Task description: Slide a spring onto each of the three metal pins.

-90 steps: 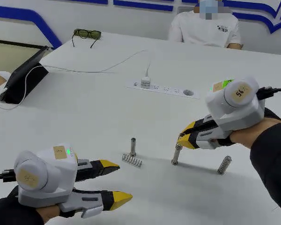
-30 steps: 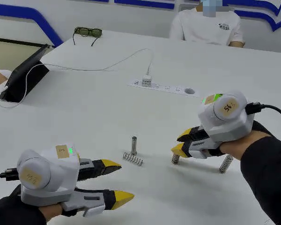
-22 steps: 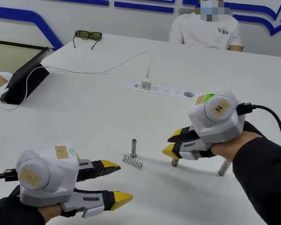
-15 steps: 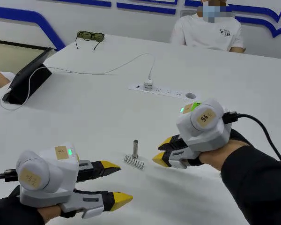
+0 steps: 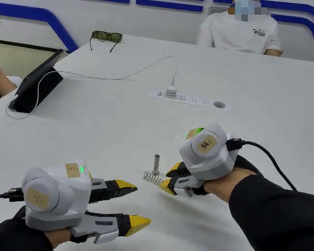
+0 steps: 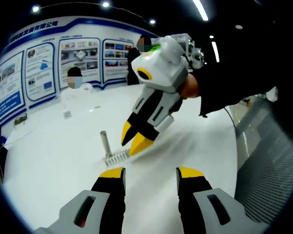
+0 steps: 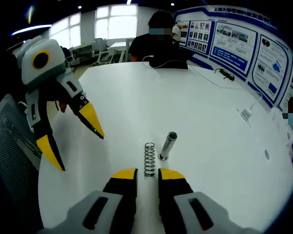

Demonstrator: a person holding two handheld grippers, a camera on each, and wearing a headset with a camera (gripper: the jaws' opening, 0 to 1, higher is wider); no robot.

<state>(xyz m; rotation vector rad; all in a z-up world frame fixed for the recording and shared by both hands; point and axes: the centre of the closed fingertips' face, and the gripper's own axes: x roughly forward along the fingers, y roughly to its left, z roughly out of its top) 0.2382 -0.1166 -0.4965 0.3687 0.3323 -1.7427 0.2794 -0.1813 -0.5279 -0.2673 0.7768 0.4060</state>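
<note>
Nearest the viewer, over the tabletop (image 5: 110, 125), the left gripper (image 5: 137, 203) is held with jaws spread wide, gripping nothing. Just beyond, the right gripper (image 5: 168, 178) aims its narrowly parted jaws at a spring (image 5: 153, 178) lying flat, its near end just ahead of the tips. An upright metal pin (image 5: 156, 163) stands just beside the spring. Farther back lie a power strip (image 5: 191, 99) and dark glasses (image 5: 107, 36).

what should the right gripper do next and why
Probably close the right gripper on the spring: it lies flat on the table with its near end at the gap between the slightly parted jaws, and the pin beside it stands upright and bare.
</note>
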